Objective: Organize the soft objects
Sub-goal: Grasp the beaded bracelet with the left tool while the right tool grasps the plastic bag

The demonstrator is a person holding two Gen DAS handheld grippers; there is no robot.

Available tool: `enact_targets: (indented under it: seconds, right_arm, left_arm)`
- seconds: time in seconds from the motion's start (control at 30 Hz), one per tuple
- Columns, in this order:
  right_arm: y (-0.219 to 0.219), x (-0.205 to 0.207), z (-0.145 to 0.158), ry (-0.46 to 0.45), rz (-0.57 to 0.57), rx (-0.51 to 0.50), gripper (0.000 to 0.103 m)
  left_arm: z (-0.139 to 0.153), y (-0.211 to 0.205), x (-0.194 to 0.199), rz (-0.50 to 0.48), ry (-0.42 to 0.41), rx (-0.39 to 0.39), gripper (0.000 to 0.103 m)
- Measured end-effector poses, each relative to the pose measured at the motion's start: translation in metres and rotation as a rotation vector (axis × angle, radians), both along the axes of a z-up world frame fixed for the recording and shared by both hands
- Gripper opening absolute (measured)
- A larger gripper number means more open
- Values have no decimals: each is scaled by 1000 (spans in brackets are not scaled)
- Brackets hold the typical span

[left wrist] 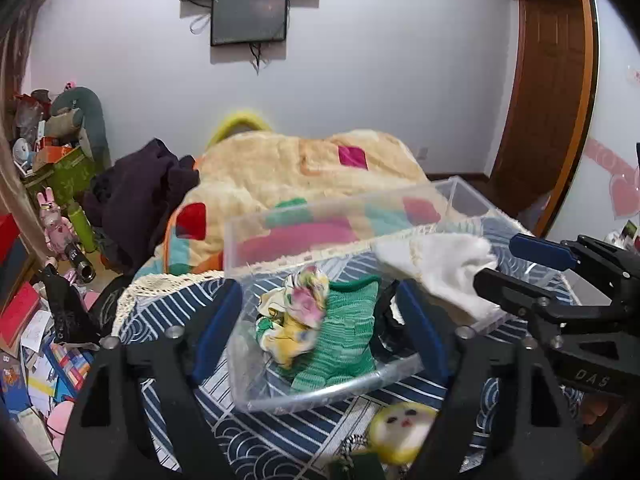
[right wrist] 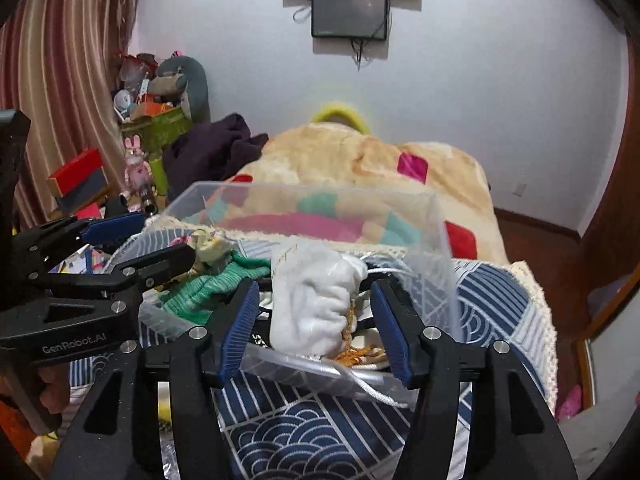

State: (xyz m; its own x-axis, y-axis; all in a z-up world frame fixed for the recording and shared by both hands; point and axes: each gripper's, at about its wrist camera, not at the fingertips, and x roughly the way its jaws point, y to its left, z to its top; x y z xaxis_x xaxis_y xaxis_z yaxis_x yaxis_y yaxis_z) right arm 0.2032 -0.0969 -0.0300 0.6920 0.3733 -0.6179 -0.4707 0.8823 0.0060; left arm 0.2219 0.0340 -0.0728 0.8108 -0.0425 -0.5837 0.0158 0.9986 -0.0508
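Note:
A clear plastic bin [left wrist: 280,228] [right wrist: 436,240] stands on a blue wave-patterned cloth [left wrist: 168,312] [right wrist: 320,420]. Inside lie a green knit piece [left wrist: 344,332] [right wrist: 200,292], a flowered yellow-pink cloth [left wrist: 296,312] [right wrist: 212,248] and a white fluffy cloth [left wrist: 444,268] [right wrist: 316,304]. My left gripper [left wrist: 320,332] is open around the bin's near end, astride the green knit and flowered cloth. My right gripper [right wrist: 314,320] is open with the white cloth between its fingers, not pinched. It also shows in the left wrist view [left wrist: 520,264].
A yellow round plush face [left wrist: 400,428] lies on the cloth before the bin. A cream patchwork blanket [left wrist: 288,168] [right wrist: 360,160] and dark clothing [left wrist: 140,196] lie behind. Cluttered toys and boxes [left wrist: 52,240] fill the left floor. A wooden door [left wrist: 552,80] is at right.

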Motion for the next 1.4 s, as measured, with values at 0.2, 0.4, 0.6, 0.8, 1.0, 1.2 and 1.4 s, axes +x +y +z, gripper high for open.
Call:
enact_targets:
  seconds: [0.2,0.4,0.6,0.8,1.0,1.2,1.4]
  right_arm:
    - [-12,-24,20,-67,-3,40,75]
    - [-15,-53,23,-113,29,29,82]
    - [-11,-72,-2,-58,82,-3,82]
    - [-6,-76,-44,98,118,10,82]
    - [5,-75,-70,205,154,16,82]
    - [13,-81,-75,209,199,18,56]
    - [2,-88,-70,189,196,51,32]
  left_arm:
    - [22,6,-31,-6,-59,-11,88]
    - [27,9,-64,-16,-80,-20,92]
    - [4,11,-86,-28,-19,-27,92]
    - [-37,9,-97,-32,81,-32,92]
    - [-61,6,-95,-57,140,-75,58]
    - [-66,2,-95,-106,142,-132,24]
    - [-61,-2,-102,-126,116,-133,12]
